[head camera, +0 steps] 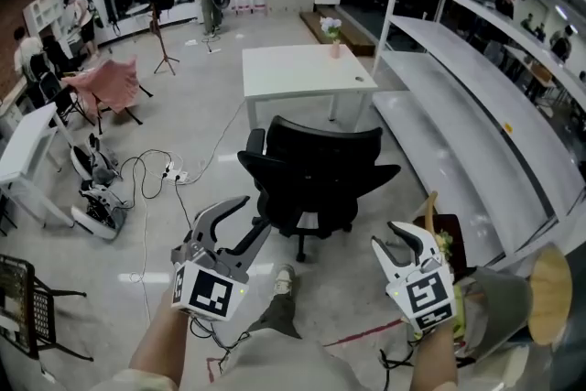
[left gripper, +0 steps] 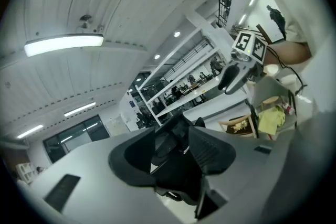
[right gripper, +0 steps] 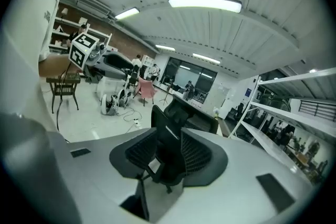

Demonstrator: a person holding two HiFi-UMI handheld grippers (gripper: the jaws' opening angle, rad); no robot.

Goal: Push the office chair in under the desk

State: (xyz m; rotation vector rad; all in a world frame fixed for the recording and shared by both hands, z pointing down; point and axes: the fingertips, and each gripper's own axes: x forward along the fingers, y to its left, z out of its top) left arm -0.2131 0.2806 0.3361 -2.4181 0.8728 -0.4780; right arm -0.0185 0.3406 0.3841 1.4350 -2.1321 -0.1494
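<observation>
**Office chair [head camera: 316, 174] left standing out from the desk [head camera: 302, 69]**

The black chair, with its broad curved back and padded armrests, is set just in front of the flat white rectangular desk, not under it. Beyond the chair from the desk, the left gripper [head camera: 256, 213] and right gripper [head camera: 389, 238] are held with hooked grey jaws parted and nothing clasped. Smooth pale floor [head camera: 201, 105] surrounds the desk.

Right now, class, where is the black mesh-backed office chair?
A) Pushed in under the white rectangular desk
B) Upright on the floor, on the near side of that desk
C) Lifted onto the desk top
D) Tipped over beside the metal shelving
B: the black mesh-backed office chair stands upright on the near side of the white rectangular desk, not yet under it.
</observation>
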